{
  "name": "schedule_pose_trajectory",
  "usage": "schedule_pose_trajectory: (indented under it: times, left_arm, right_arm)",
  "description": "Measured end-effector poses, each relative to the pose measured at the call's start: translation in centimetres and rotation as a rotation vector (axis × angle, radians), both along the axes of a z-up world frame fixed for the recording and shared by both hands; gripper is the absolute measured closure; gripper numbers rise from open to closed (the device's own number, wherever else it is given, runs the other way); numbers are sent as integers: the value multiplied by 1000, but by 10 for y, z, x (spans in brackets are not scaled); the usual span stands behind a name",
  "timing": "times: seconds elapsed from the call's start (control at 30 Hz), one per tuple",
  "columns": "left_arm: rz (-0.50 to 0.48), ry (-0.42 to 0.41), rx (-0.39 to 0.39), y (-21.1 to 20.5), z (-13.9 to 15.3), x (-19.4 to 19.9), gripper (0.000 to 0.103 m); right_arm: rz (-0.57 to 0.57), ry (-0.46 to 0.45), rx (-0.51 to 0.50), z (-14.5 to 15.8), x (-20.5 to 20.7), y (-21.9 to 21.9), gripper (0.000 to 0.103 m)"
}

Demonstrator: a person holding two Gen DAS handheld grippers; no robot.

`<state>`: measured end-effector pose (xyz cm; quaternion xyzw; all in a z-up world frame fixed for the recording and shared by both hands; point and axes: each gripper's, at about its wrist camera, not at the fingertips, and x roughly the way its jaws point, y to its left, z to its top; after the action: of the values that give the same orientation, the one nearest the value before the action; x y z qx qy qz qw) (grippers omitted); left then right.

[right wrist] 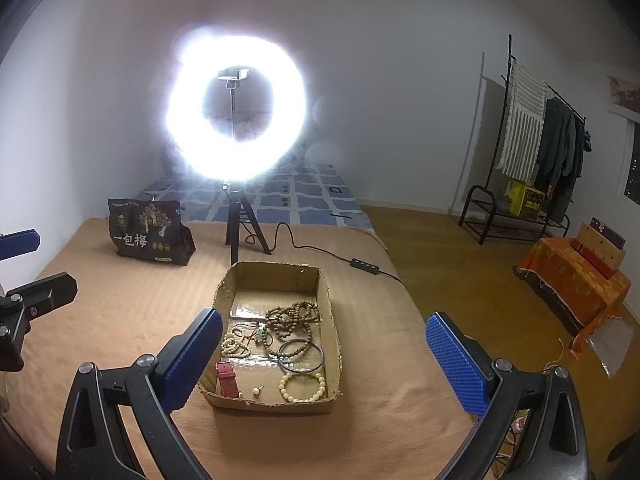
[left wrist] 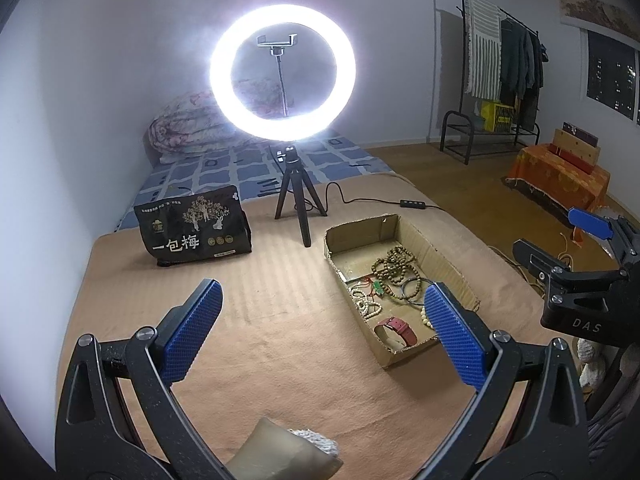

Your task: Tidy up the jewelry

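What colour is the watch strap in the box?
Red watch strap; it shows best in the right wrist view.

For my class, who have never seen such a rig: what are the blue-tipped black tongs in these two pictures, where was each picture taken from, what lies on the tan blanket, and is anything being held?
They are two hand-held grippers; a person carries one in each hand. Each picture comes from a camera looking along one gripper's fingers: the left gripper and the right gripper. Both are open and hold nothing. On the tan blanket sit a cardboard box, a lit ring light on a tripod, and a dark snack bag. The box holds brown prayer beads, a cream bead bracelet, a dark bangle and a red watch strap.
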<state>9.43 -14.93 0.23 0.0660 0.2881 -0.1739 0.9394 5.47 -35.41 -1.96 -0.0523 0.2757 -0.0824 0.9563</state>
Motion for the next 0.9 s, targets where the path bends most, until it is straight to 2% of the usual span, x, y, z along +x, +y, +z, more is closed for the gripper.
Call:
schedule_pose_trajectory:
  times: [0.9]
  left_arm:
    - [1,-5,3,-1,0,-1,0]
  right_arm:
    - [3,4,5,-1,0,2,0]
